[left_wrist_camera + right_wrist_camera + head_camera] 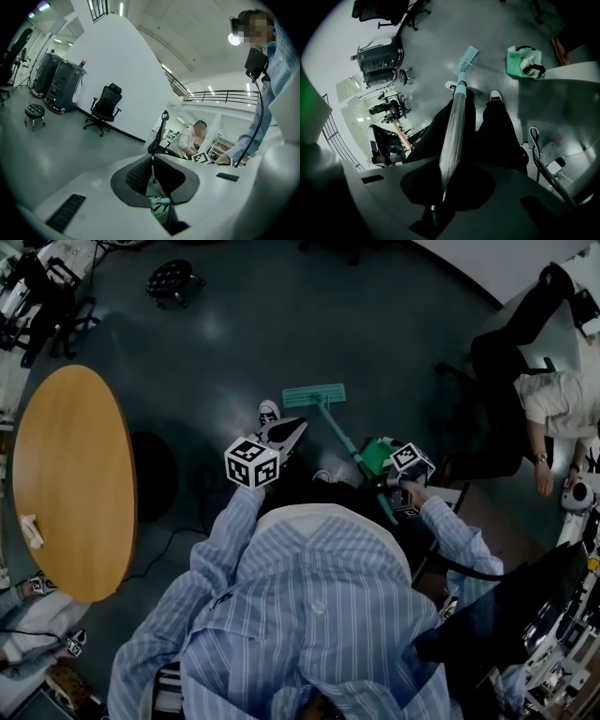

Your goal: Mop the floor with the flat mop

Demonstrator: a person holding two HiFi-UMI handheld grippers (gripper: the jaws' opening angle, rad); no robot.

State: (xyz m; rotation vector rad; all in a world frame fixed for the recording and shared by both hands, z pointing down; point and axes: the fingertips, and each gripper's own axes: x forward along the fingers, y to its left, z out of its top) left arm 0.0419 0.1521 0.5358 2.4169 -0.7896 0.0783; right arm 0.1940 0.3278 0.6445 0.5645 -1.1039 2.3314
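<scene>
While clamped by the right hand-held gripper (443, 180) alone, shut on the pole (454, 126), could let the mop (337, 432) roll or slip in the grip: smooth, round, shiny metal there, a teal collar lower down, little for two narrow jaws to bite on. Shows the left hand-held gripper (153, 161) idle, jaws together on nothing, raised clear of the pole and pointing out across the room; probably needs bringing onto the pole before any firm push. Puts the head (314, 396) flat on the floor (375, 324) just ahead of a shoe (269, 412): a thin teal rectangle with a ridged clip across its back, joined to the pole by what looks like a swivel, so may flip or skate sideways under an off-axis shove. Suggests a hard, grey, glossy floor, likely slick once wet. Could snag on the green bag (524, 61), soft and crumpled with dark straps, near the pole on its right, or on the cable (533, 150) looping by the right foot. Places the round wooden bench (70, 479) and the seated person (553, 404) well apart from the head, though perhaps within a wide sweep.
</scene>
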